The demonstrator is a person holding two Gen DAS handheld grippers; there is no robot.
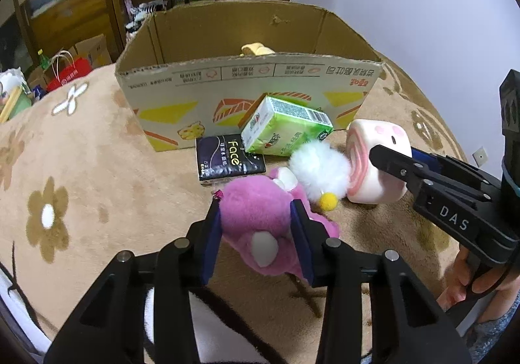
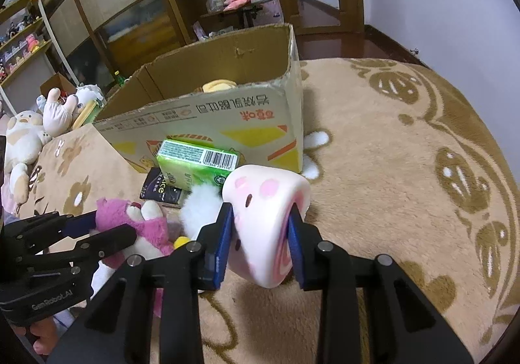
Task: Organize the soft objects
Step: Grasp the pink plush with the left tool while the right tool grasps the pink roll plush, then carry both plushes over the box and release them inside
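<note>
Nearest the camera, the left gripper point(image 1: 256, 234) is clenched on the pink plush bear point(image 1: 256, 224), its blue pads pressing the fur from both sides, low over the beige flowered blanket point(image 1: 81, 169) and pointing toward the box; the right gripper point(image 2: 260, 243) is likewise clamped on the pink roll-cake squishy point(image 2: 266, 221), reaching in from the right side, slightly tilted. Both toys look ready to lift, so the sound way is to raise each straight up before travelling (soft fur and foam can slip or spring out of a light pinch), keep the squeeze steady, and clear the near wall of the cardboard box point(image 1: 247, 78) before letting go inside. Between the two toys lies a white fluffy plush point(image 1: 317, 169), touching both, which may drag along. Just beyond, against the box's near wall, rest a black tissue pack point(image 1: 227, 161) and a green tissue pack point(image 1: 286, 126); something yellow already sits inside the box
</note>
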